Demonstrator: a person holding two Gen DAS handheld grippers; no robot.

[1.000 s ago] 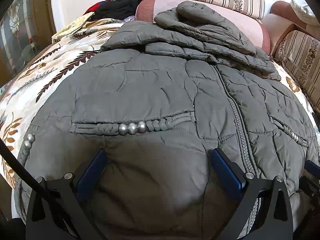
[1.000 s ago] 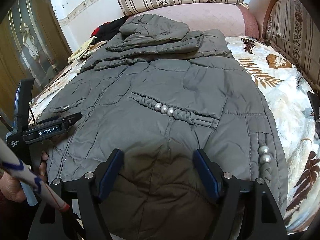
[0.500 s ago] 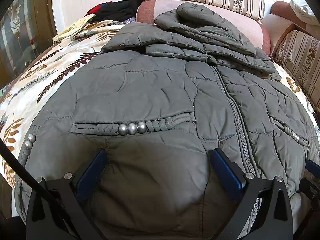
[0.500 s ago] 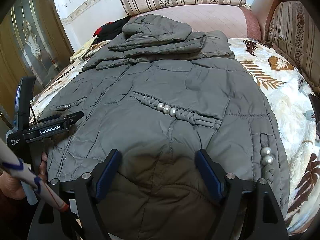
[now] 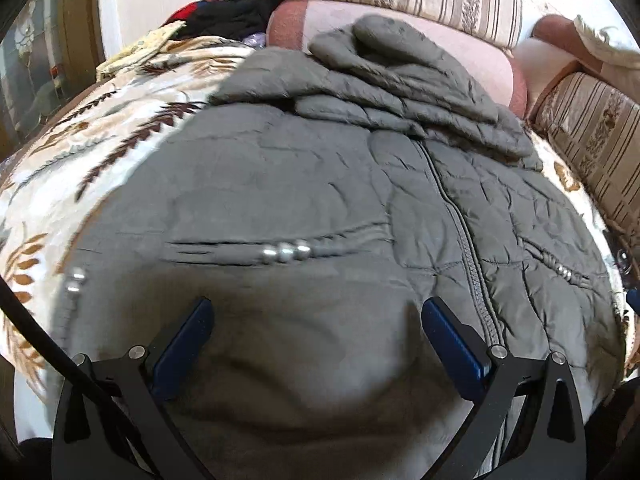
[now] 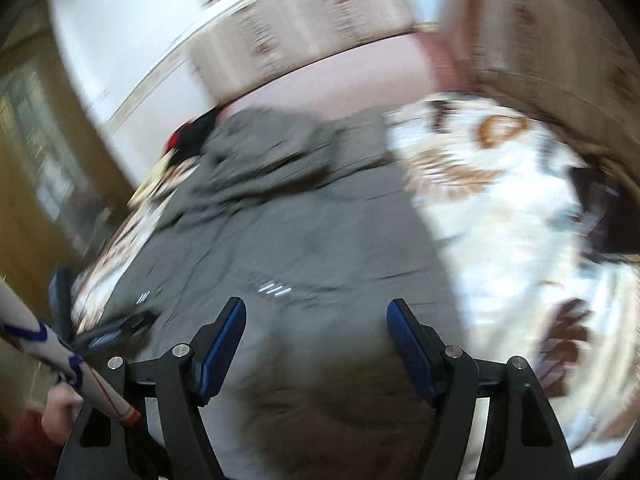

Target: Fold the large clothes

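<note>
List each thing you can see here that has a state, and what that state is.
Grey padded jacket: spread flat on the floral blanket, zipped, hood and sleeves folded in at the far end.
Left hand-held gripper: open over the hem.
Right hand-held gripper: closing slightly, nothing gripped.

Black gripper frames (image 5: 316,312) – blue fingers (image 5: 452,340) (silver screws), black cable (image 5: 36,332).

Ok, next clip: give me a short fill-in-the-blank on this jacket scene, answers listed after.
1. The grey jacket lies spread on a blanket printed with ____.
2. The jacket's zipper is ____.
3. The pocket trim carries three silver ____.
4. Between the fingers of the left gripper there is only jacket cloth, and its jaws stand ____.

Missing words: leaves; closed; beads; open
</note>
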